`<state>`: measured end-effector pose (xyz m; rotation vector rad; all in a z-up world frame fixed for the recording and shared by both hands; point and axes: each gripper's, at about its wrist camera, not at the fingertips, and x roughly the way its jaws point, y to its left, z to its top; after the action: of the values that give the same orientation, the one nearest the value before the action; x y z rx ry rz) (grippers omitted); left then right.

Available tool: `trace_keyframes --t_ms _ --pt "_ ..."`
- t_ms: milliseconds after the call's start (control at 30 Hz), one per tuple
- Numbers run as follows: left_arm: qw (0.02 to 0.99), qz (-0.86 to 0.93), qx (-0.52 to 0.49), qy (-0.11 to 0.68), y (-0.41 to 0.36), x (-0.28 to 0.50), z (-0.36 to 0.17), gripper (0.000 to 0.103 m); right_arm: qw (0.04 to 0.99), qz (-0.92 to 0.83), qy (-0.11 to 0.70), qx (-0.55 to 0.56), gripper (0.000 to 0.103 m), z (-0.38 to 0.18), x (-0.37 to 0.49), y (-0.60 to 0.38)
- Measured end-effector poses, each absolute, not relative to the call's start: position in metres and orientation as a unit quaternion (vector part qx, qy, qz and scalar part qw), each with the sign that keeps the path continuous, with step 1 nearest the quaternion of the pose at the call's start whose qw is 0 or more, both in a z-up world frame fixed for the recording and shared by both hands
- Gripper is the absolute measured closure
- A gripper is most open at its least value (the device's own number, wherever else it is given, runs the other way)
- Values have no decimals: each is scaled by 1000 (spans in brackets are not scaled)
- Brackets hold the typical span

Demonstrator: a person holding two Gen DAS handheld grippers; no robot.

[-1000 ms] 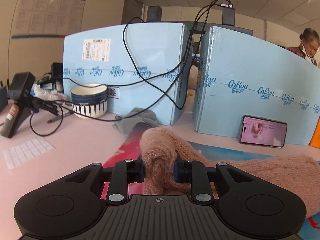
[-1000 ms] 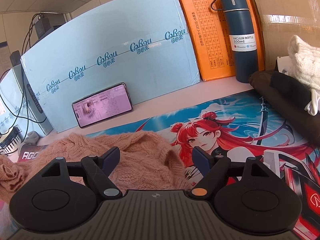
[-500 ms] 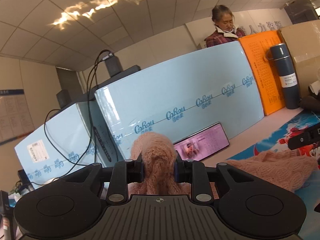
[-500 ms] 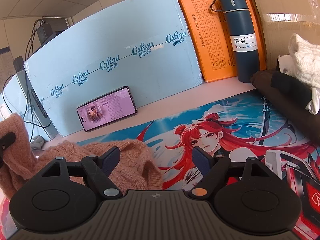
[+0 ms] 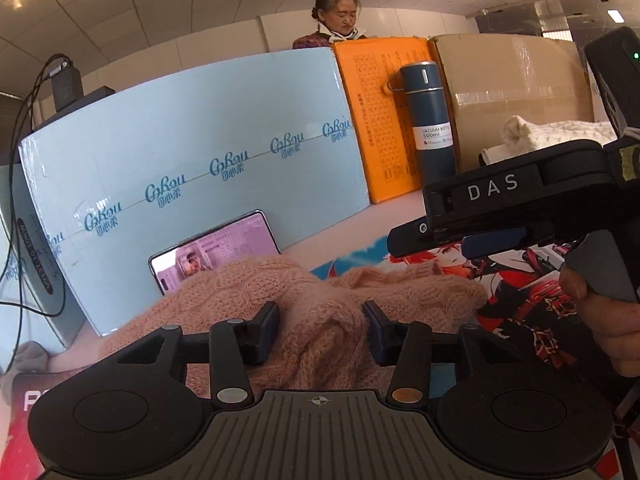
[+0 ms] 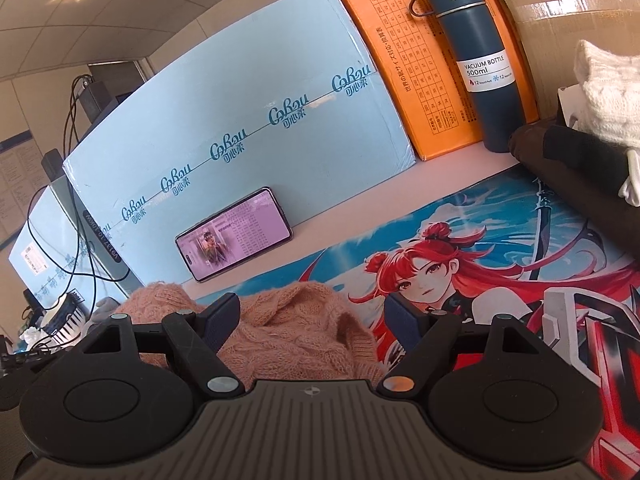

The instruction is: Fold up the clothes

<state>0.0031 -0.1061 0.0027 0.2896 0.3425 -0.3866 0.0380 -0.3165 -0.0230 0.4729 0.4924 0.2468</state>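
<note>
Near the middle of the surface, on the anime-printed desk mat point(image 6: 460, 240), the fuzzy pink cable-knit sweater point(image 5: 320, 312) is lying in a bunched heap. The left claw point(image 5: 322, 330) is sitting low over it with its jaws parted, a raised fold of knit bulging up between the dark blue fingertips point(image 5: 266, 326) without being pinched. The right claw point(image 6: 314, 322) is hovering released at the heap's right side, its jaws spread wide, the sweater's edge lying under and between them. In the left wrist view, the right claw's black body marked "DAS" is reaching in from the right, above the mat, with the person's right hand point(image 5: 608, 328) gripping its handle.

Along the back edge of the surface, a light blue cardboard box point(image 6: 248, 120) is standing, and a smartphone with a lit pink screen point(image 6: 236, 240) is leaning against it. To the right, an orange box point(image 6: 424, 80) and a dark blue vacuum bottle point(image 6: 484, 64) are standing upright, the bottle just in front of the box. At the right edge, a cream knitted garment point(image 6: 604, 88) is resting atop dark brown folded cloth point(image 6: 572, 176).
</note>
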Motion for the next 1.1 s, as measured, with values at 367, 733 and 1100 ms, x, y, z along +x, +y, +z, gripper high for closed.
trace_keyframes --t_ms 367,733,1100 --pt "980 -66 -84 169 17 -14 15 5 896 224 283 258 25 -13 43 -294" --pt "948 -61 -210 231 58 -7 -9 5 884 225 351 212 38 -4 65 -235" --pt "946 -69 -220 228 55 -8 -9 5 924 212 313 61 93 21 48 -189"
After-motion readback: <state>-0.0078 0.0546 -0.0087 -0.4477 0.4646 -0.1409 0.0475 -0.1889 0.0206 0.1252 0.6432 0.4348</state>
